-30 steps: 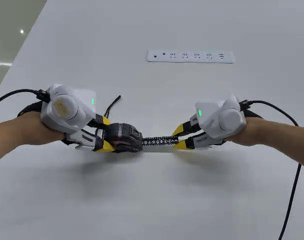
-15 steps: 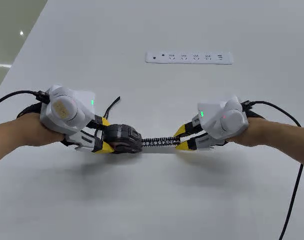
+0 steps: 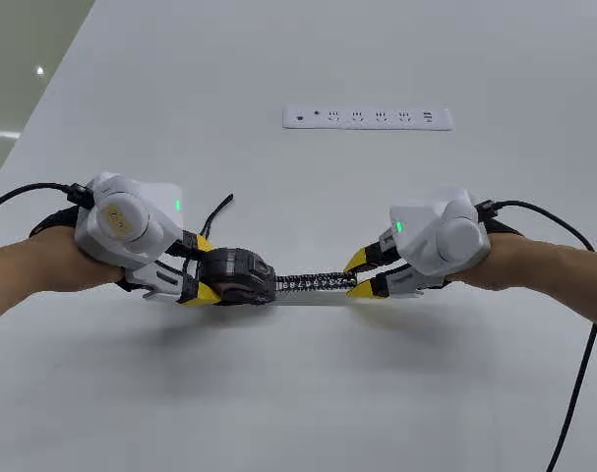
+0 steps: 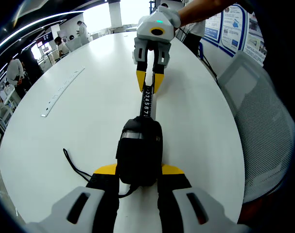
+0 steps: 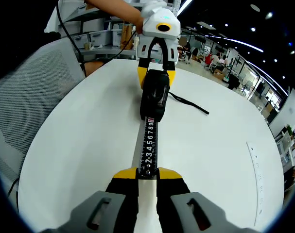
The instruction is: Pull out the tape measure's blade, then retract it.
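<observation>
Stretching a short run of blade [image 3: 316,282] between two grippers, low over the white tabletop [image 3: 308,393].
The left gripper [image 3: 206,267] has its fingers [image 4: 106,170] clamped on the dark tape measure case [image 3: 237,275], one yellow tip on each side, and the case's black wrist strap [image 3: 217,208] lies on the tabletop behind it. The numbered blade runs straight from the case to the right gripper [image 3: 358,275], whose fingers [image 5: 125,173] are pinched together on its end. Whether the case touches the tabletop, I cannot tell. A white power strip [image 3: 368,118] lies well apart, farther back.
</observation>
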`<state>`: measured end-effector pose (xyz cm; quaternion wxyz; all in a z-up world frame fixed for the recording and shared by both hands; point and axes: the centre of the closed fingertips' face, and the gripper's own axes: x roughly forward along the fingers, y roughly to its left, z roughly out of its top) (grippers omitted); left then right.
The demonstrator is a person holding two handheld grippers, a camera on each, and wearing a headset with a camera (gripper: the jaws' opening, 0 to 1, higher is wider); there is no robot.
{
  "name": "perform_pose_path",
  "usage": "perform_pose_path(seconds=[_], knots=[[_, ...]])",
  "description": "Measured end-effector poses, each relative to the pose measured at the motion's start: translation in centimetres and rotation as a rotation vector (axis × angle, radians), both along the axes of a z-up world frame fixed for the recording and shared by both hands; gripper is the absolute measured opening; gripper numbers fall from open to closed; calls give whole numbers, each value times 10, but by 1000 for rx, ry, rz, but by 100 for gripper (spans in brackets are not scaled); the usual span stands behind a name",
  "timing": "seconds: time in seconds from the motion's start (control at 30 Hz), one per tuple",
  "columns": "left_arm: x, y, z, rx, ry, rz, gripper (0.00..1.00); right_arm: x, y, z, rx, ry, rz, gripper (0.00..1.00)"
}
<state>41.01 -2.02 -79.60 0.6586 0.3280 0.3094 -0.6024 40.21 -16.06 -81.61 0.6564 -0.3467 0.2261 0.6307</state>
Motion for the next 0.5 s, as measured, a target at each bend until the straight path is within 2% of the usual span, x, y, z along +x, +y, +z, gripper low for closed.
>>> perform_pose_path(seconds=[0.5], knots=[[0, 0, 0, -2, -2, 2, 25, 0, -4, 1, -9, -4, 2, 12]])
